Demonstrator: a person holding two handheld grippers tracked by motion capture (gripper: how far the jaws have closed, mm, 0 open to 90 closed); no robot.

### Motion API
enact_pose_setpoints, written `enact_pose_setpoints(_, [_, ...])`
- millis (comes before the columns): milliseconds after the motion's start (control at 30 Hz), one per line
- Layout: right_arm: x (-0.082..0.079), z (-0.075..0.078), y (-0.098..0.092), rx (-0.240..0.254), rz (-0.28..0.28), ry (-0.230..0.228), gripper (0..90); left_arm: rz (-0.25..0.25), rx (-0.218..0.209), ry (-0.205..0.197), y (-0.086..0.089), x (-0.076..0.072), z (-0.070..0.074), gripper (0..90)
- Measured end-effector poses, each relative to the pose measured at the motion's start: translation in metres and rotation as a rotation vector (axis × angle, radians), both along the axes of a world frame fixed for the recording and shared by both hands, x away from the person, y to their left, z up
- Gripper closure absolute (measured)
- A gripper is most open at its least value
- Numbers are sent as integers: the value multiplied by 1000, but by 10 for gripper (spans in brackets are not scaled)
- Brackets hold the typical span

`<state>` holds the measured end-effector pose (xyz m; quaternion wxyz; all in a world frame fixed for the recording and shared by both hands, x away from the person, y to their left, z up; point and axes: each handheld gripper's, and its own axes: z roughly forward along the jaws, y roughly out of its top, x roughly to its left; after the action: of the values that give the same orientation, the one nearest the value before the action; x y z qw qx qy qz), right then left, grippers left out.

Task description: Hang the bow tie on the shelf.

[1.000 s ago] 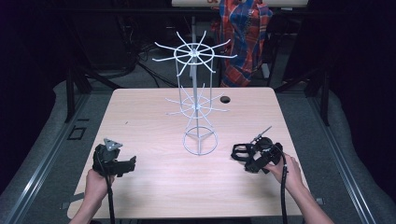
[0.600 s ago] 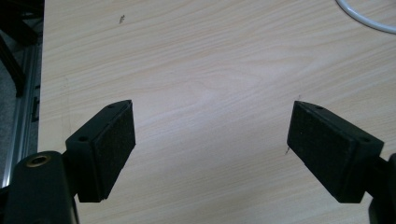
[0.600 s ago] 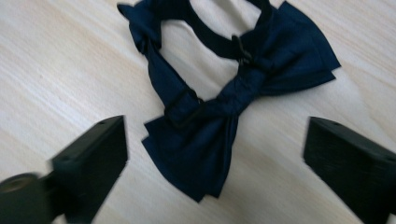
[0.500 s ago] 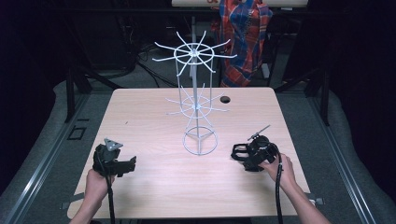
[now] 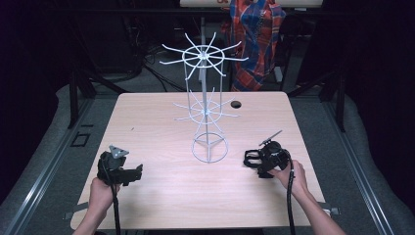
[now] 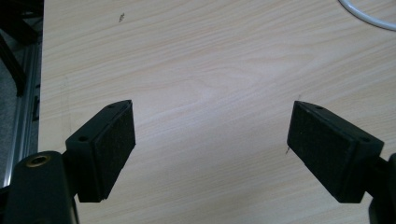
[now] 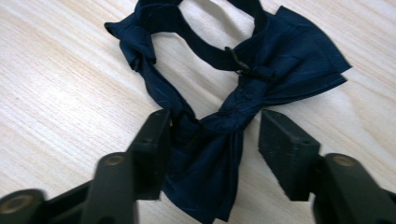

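Straddling the knot of a dark blue bow tie (image 7: 233,116) lying flat on the desk (image 5: 161,196), the right gripper (image 7: 212,140) is holding its jaws apart and should be closing squarely on that knot, while the left gripper (image 6: 210,140) is hovering open, well apart.

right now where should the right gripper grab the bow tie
At the pinched centre knot of the navy bow tie, from above: it lies flat on the table, and the knot is its narrowest, firmest part. The right gripper already has its open jaws either side of it; closing there looks best.
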<state>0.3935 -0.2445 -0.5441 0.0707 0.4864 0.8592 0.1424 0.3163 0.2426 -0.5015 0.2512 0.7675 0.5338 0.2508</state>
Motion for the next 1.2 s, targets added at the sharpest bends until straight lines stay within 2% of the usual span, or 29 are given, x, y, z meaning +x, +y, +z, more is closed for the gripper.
enact_pose_setpoints(33, [0,0,0,0,0,0,467,0,0,0,0,0,0,156])
enact_pose_setpoints(67, [0,0,0,-16,9,1,508,1,1,2,0,0,0,156])
enact_pose_setpoints(200, [-1,0,3,-16,18,2,565,3,-3,0,0,0,0,155])
enact_pose_setpoints(333, [-3,0,6,-51,35,-17,605,2,-3,1,0,0,0,155])
enact_pose_setpoints(533, [-4,0,7,-68,49,-35,679,1,-2,2,0,0,0,155])
enact_pose_setpoints(600, [-5,0,8,-58,48,-37,692,2,-2,2,0,0,0,155])
enact_pose_setpoints(633, [-6,-1,9,-59,51,-51,710,1,-4,3,0,0,0,155])
enact_pose_setpoints(733, [-6,0,11,-75,58,-43,721,1,-3,3,0,0,0,155])
enact_pose_setpoints(767, [-7,1,11,-97,64,-46,733,3,-5,1,0,0,0,156])
enact_pose_setpoints(900, [-7,2,9,-78,69,-40,745,2,-6,3,0,0,0,155])
enact_pose_setpoints(967, [-6,5,7,-92,81,-27,747,2,-6,3,0,0,0,156])
enact_pose_setpoints(1000, [-7,3,8,-70,67,-39,748,2,-6,3,0,0,0,155])
enact_pose_setpoints(1200, [-8,6,9,-51,65,-60,749,3,-7,2,1,0,0,155])
